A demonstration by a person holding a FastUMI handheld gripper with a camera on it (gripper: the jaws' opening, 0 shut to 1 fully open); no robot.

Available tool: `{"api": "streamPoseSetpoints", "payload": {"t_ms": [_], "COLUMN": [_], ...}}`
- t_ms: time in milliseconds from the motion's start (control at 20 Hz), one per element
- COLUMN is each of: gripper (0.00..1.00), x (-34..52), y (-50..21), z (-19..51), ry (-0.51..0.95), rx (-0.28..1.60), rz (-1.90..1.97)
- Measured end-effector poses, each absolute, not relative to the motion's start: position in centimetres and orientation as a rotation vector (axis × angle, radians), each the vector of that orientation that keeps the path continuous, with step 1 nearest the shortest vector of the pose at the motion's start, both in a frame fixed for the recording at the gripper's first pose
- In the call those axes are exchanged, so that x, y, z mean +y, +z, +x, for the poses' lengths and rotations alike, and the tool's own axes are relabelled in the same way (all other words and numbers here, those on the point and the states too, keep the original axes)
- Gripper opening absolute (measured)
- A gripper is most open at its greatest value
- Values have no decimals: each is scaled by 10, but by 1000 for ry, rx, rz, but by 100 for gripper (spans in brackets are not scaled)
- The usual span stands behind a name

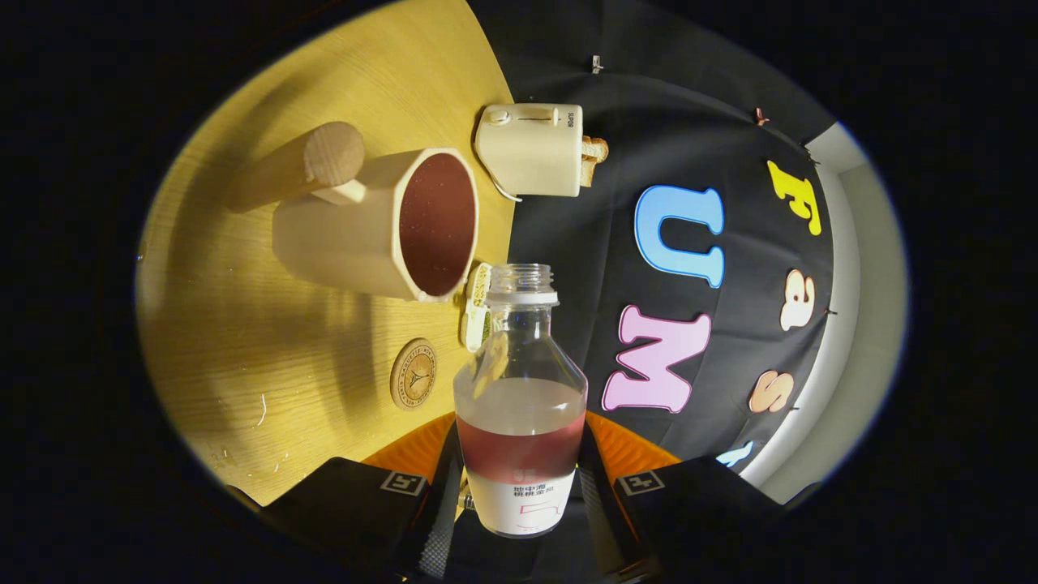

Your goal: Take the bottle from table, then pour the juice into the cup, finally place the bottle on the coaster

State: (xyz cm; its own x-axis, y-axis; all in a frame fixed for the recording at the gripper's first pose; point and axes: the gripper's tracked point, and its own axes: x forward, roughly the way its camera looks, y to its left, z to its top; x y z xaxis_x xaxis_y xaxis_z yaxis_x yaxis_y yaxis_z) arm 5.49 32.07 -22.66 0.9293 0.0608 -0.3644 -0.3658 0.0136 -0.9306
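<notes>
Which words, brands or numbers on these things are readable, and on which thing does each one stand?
None reads surely.
bottle, clamped between both fingers of the gripper: dark print on its white label, too small to read.
toaster: one short word on its side, too small.
coaster: letters ringed round an emblem, blurred.

One bottle (520, 405) is being gripped between the two fingers (434, 503) of the one gripper (519, 519). One cup (381, 223), one coaster (413, 374) and one toaster (531, 150) are being counted on the one table (243, 341).
</notes>
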Motion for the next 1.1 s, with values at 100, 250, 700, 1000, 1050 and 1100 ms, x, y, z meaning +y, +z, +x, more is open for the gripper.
{"api": "streamPoseSetpoints", "payload": {"t_ms": [100, 250, 700, 1000, 1050, 1100], "gripper": [70, 70, 70, 70, 70, 70], "x": [321, 323, 325, 324, 325, 325], "y": [-227, -227, -228, -227, -226, -225], "z": [56, 58, 63, 62, 62, 62], "ry": [341, 349, 371, 381, 385, 387], "rx": [245, 233, 212, 204, 199, 195], "rz": [-1542, -1566, -1629, -1643, -1649, -1653]}}
